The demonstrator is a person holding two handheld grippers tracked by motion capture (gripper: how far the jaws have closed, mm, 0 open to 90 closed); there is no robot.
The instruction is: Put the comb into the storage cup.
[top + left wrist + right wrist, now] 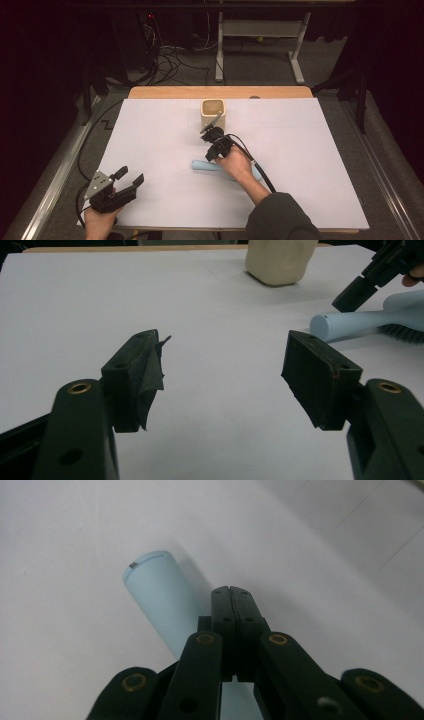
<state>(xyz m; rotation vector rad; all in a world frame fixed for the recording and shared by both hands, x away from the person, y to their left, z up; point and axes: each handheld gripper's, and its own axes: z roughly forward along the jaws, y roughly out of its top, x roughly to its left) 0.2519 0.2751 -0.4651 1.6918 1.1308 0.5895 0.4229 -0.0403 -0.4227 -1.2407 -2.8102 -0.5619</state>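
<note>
A light blue brush (207, 166) lies on the white table cover (310, 150), its round handle end to the left. My right gripper (207, 133) hovers just above the handle (155, 590), jaws shut with nothing between them, pointing toward a cream cup (213, 113). In its own view the right gripper (232, 594) crosses over the blue handle. My left gripper (127, 177) rests near the front left corner, open and empty. From the left gripper (225, 375) I see the brush (350, 322), the cup (280, 260) and the right gripper (350, 295) ahead to the right.
The wooden table edge (165, 92) shows behind the cover. Beyond it are a desk frame (260, 30) and cables (170, 60) on the floor. A loose flap of tape hangs from the left pad (150, 375).
</note>
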